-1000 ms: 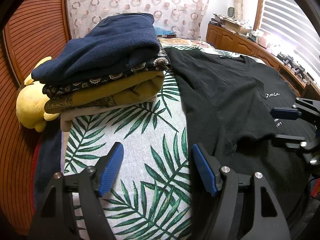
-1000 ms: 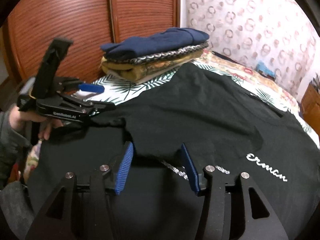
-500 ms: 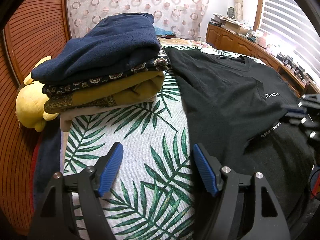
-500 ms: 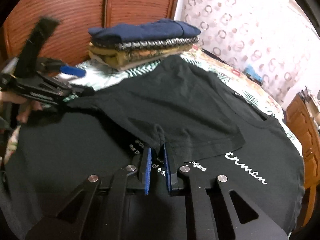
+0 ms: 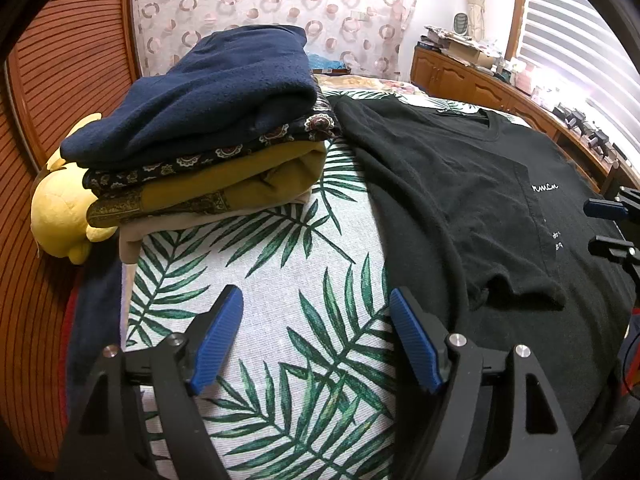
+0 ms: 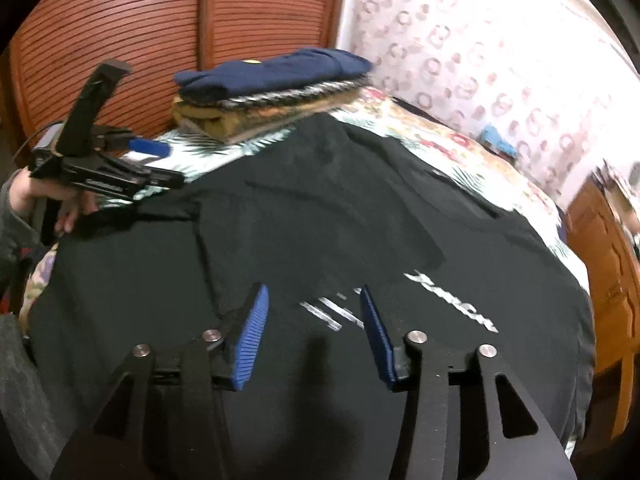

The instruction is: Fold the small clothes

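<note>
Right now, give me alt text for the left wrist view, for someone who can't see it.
The open left tool hovers over a palm-leaf sheet, holding nothing. To its right lies a black T-shirt with one sleeve folded in; the right tool shows at the frame's right edge. Behind sits a stack of folded clothes beside a yellow plush toy.

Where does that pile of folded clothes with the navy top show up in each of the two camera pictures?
Left wrist view: the folded pile fills the upper left, beside the black T-shirt.
Right wrist view: the pile sits small at top centre, beyond the T-shirt.
Shared landmark: the slatted wooden doors near the pile.
</note>
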`<state>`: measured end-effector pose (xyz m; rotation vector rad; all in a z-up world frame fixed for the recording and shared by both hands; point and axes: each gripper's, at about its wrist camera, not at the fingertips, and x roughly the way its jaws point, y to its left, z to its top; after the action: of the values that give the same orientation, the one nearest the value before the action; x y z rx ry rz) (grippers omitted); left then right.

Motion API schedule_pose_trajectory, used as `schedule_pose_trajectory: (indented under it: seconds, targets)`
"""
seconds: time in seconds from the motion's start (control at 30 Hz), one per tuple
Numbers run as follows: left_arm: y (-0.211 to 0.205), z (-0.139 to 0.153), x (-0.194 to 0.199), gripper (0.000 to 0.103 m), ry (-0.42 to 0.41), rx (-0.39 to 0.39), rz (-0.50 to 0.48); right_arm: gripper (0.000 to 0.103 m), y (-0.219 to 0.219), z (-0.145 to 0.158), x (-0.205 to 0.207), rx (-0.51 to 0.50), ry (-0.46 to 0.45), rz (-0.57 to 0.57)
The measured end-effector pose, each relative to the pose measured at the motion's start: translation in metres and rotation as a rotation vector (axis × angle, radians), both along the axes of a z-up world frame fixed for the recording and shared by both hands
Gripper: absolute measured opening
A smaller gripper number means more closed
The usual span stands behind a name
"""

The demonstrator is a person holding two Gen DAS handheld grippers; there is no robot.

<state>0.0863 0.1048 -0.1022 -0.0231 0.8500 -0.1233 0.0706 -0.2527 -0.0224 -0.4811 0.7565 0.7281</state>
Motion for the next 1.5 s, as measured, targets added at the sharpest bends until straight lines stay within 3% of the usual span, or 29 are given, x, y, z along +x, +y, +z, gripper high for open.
schedule_pose_trajectory:
  seconds: [0.2,0.47,0.7,0.93,1.2,1.5]
  targets:
    - [0.001,0.0,0.0,0.076,0.001,0.003,0.013,0.049,-0.052,-0.009,0.014,0.033,0.029,-0.123]
    - [-0.005,0.014,-0.011,0.076,-0.055,0.006,0.021,0.049,-0.14,-0.015,0.024,0.056,0.036,-0.312]
    - [-0.044,0.036,-0.013,0.076,-0.102,-0.03,-0.059,0.049,-0.215,-0.002,0.03,0.097,0.0,-0.475]
    - [-0.086,0.032,0.007,0.076,-0.077,-0.014,-0.135,0.049,-0.285,0.001,0.046,0.111,-0.005,-0.625]
    - [-0.111,0.021,0.025,0.076,-0.031,0.003,-0.175,0.049,-0.325,-0.009,0.07,0.166,0.071,-0.701]
    - [-0.114,0.01,0.034,0.076,0.024,0.02,-0.174,0.049,-0.328,-0.017,0.091,0.208,0.129,-0.71]
